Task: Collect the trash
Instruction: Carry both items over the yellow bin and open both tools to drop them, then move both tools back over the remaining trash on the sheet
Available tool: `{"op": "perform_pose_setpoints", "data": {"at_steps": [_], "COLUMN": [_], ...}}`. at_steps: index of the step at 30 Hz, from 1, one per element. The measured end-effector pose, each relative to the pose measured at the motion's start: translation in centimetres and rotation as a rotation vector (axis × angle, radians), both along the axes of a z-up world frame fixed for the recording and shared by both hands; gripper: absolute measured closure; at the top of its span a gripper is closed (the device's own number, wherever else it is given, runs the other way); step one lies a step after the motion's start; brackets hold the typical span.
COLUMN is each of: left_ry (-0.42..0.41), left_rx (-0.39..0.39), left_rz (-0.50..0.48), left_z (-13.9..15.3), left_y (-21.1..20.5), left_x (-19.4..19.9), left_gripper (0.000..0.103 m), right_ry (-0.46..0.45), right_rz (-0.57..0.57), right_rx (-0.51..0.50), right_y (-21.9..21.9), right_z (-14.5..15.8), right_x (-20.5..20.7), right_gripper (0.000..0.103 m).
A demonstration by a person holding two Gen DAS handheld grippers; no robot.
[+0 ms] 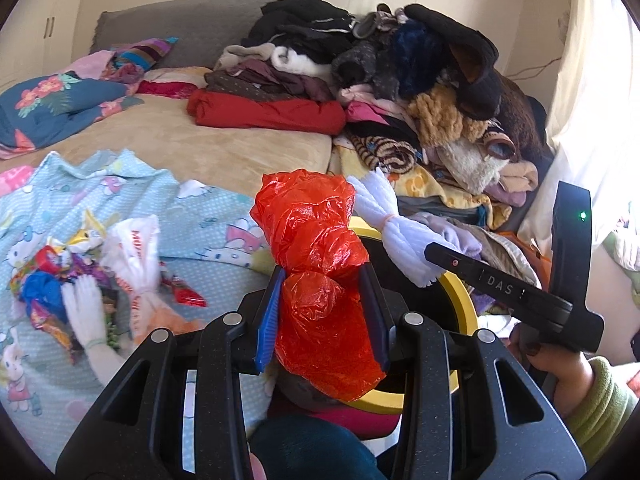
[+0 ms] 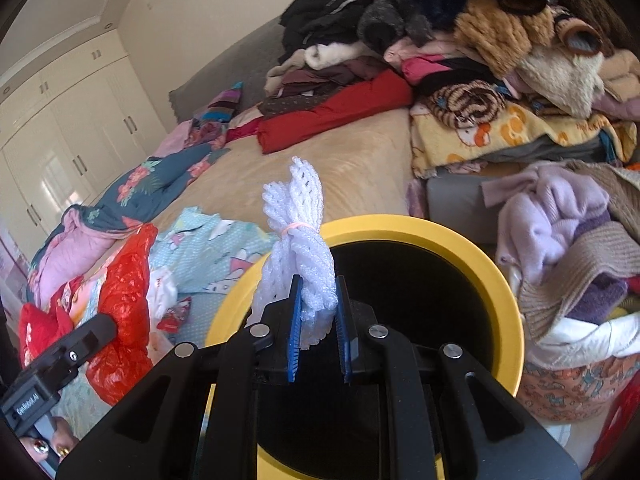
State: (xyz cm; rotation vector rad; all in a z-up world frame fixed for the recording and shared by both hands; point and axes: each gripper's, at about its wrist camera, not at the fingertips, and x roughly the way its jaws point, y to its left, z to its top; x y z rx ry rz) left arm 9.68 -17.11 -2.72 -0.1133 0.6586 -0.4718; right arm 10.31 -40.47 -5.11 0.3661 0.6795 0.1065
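My left gripper (image 1: 322,280) is shut on a crumpled red plastic bag (image 1: 316,248) and holds it above the near rim of a yellow bin (image 1: 464,292). My right gripper (image 2: 318,292) is shut on a white foam net bundle (image 2: 298,236) tied with a rubber band, over the left rim of the yellow bin (image 2: 508,292), whose inside is black. The foam net (image 1: 384,220) and the right gripper's body show in the left wrist view; the red bag (image 2: 124,312) shows in the right wrist view. More trash lies on the light blue sheet: a wrapper pile (image 1: 52,276) and a white plastic bag (image 1: 136,256).
The bed has a beige blanket (image 1: 200,140) and a tall heap of clothes (image 1: 400,72) at the back right. More clothes and a lilac sweater (image 2: 560,216) lie to the right of the bin. White wardrobes (image 2: 60,120) stand at the far left.
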Motion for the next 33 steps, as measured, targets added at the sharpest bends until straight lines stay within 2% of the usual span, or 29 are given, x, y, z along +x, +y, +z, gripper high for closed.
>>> {"op": "perform_pose_setpoints", "data": {"at_steps": [8,19,20,21,23,25,26,27,33], "left_ry": [0.017,0.071,0.071,0.066,0.056,0.049,0.038,0.029,-0.008], "left_rx": [0.032,0.045,0.041,0.04,0.041,0.043,0.043,0.042,0.036], "left_rz": [-0.058,-0.066,-0.07,-0.069,-0.059,-0.047,-0.035,-0.025,0.019], "left_z": [-1.4,-3.2,-3.2,-3.2,-3.1,-2.9,-2.8,-2.6,-1.6], "left_y": [-2.8,-4.1,-4.2,-4.3,-4.3,-4.2,-4.0,-3.9,-2.5], "left_x": [0.7,2.4,2.5,2.5,2.4,2.2,2.0,1.9,0.9], "left_gripper": [0.073,0.072,0.066,0.056,0.041,0.028,0.015,0.011,0.011], "right_ry": [0.049,0.079,0.079,0.079,0.076,0.079,0.077,0.072,0.032], "right_rz": [-0.042,-0.052,-0.05,-0.056,-0.064,-0.072,-0.074,-0.077,-0.075], "right_rx": [0.011,0.014,0.02,0.021,0.022,0.015,0.016,0.016,-0.01], "right_y": [-2.1,-3.5,-3.6,-3.6,-3.7,-3.8,-3.8,-3.7,-2.9], "right_z": [-1.3,-2.1,-2.1,-2.1,-2.1,-2.0,-2.0,-2.0,-1.2], "right_x": [0.1,0.2,0.2,0.1,0.0,0.1,0.1,0.1,-0.2], "right_gripper": [0.086,0.085,0.079,0.068,0.057,0.056,0.055,0.052,0.042]}}
